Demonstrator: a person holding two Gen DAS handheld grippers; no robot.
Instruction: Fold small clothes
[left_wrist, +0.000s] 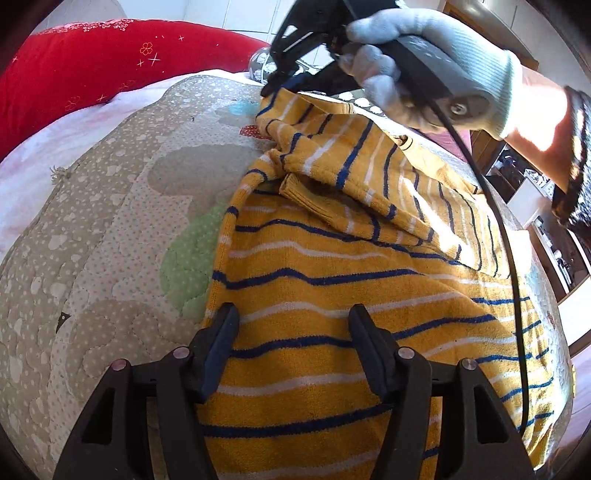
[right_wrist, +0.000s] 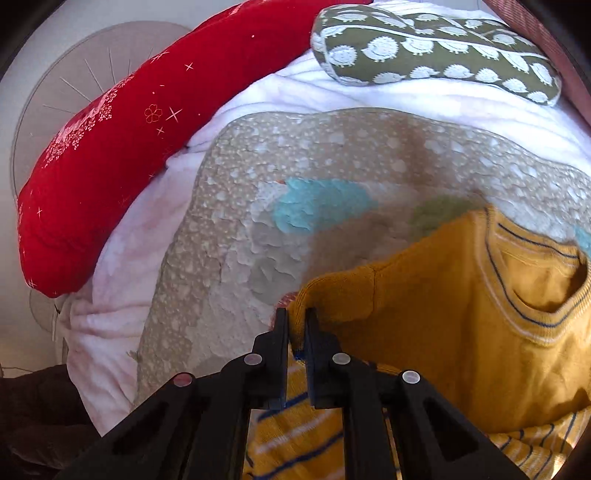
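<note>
A small yellow sweater (left_wrist: 332, 280) with blue and white stripes lies on a quilted mat (left_wrist: 110, 221). Its upper part is folded back over the body. My left gripper (left_wrist: 293, 314) stands open low over the sweater's lower left part, one finger near the left edge. In a person's gloved hand (left_wrist: 424, 74), my right gripper (left_wrist: 273, 86) holds the sweater's far corner. The right wrist view shows the right gripper (right_wrist: 296, 314) shut on a fold of the sweater (right_wrist: 424, 314) beside the collar, a little above the mat (right_wrist: 332, 147).
A long red pillow (left_wrist: 92, 62) (right_wrist: 110, 147) lies along the far left of the bed. A green patterned pillow (right_wrist: 424, 48) rests at the back on a white blanket (right_wrist: 122, 258). A black cable (left_wrist: 509, 240) hangs over the sweater's right side. Shelves (left_wrist: 535, 206) stand beyond the right edge.
</note>
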